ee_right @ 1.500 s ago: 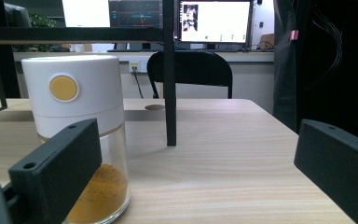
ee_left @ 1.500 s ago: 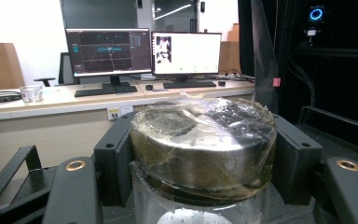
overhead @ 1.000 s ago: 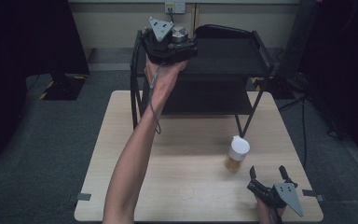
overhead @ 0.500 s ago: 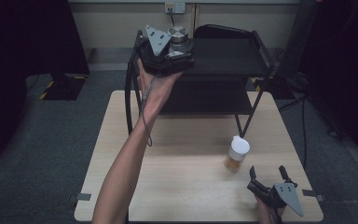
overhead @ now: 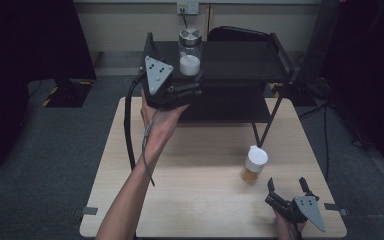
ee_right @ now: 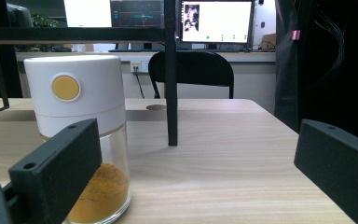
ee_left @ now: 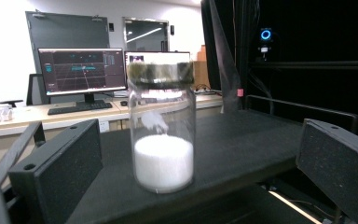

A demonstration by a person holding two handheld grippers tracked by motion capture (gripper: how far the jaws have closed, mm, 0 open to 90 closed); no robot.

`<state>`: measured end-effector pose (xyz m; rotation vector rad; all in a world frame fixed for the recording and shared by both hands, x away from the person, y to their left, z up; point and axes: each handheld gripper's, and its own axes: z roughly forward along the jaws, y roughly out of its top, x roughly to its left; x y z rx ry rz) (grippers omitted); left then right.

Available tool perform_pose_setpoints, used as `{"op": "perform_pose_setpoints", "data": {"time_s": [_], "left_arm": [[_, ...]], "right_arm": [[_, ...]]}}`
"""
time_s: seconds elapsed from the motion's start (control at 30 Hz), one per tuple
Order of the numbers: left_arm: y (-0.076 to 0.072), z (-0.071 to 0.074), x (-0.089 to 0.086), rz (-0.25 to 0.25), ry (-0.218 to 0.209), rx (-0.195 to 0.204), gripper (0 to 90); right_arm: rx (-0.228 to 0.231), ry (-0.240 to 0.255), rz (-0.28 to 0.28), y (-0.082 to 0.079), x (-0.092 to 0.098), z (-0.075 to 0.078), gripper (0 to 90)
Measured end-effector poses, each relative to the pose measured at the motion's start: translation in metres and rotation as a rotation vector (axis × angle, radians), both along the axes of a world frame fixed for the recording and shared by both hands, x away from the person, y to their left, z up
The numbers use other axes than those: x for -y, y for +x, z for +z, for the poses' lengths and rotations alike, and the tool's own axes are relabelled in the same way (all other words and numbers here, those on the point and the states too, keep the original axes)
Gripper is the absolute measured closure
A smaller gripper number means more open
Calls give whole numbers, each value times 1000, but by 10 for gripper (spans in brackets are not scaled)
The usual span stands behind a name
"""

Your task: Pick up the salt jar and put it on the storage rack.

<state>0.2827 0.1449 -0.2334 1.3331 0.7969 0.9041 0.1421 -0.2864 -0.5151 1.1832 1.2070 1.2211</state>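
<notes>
Left gripper (overhead: 192,82) has drawn back, released, off the salt jar (overhead: 190,52) — right gripper (overhead: 287,187) released beside the spice jar (overhead: 254,165).

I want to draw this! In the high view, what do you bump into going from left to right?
Left gripper → glass jar of white powder on the black shelf → white-lidded jar of orange powder on the table → right gripper.

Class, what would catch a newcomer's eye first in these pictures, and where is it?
The glass jar of white powder stands on the black rack's top shelf, with the open left gripper right at it. On the table, a white-lidded jar of orange powder stands before the open right gripper.
</notes>
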Motion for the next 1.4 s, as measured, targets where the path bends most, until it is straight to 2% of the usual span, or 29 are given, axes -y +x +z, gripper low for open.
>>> {"op": "perform_pose_setpoints", "data": {"time_s": [0.13, 0.3, 0.37, 0.5, 0.6, 0.7, 0.87, 1.03, 1.13, 1.17, 1.23, 1.4], "left_arm": [[-11, -12, -3, -18, 13, 11, 0], [-28, -31, -11, -61, 3, 11, 0], [-37, -35, -10, -42, 3, 4, 0], [-50, -47, -16, -59, -24, 3, 0], [-62, -58, -14, -32, -7, 17, 1], [-69, -69, -17, -40, -8, -7, 1], [-87, -97, -17, 8, 9, 8, 1], [-96, -127, -22, 22, 2, -9, 1], [-98, -144, -28, -18, -36, -39, 0], [-98, -148, -30, -31, -35, -49, 0], [-100, -161, -28, -29, -22, -40, 1], [-108, -190, -25, -22, 60, -28, 6]], "right_arm": [[0, 0, -2, 0, 0, 0, 0], [0, 0, -6, 0, -1, 0, 0], [0, 0, -6, 0, -1, 0, 0], [0, 0, -15, 0, -3, 0, 0], [1, 0, -15, 0, -3, 0, 0], [1, -1, -12, 0, -2, 0, 0], [0, 0, -13, 0, -3, 0, 0], [0, 0, -16, 0, -3, 0, 0], [1, 0, -20, 0, -4, 0, 0], [1, -1, -19, 0, -4, 0, 0], [1, -1, -18, 0, -4, 0, 0], [1, -1, -15, 0, -3, 0, 0]]}}
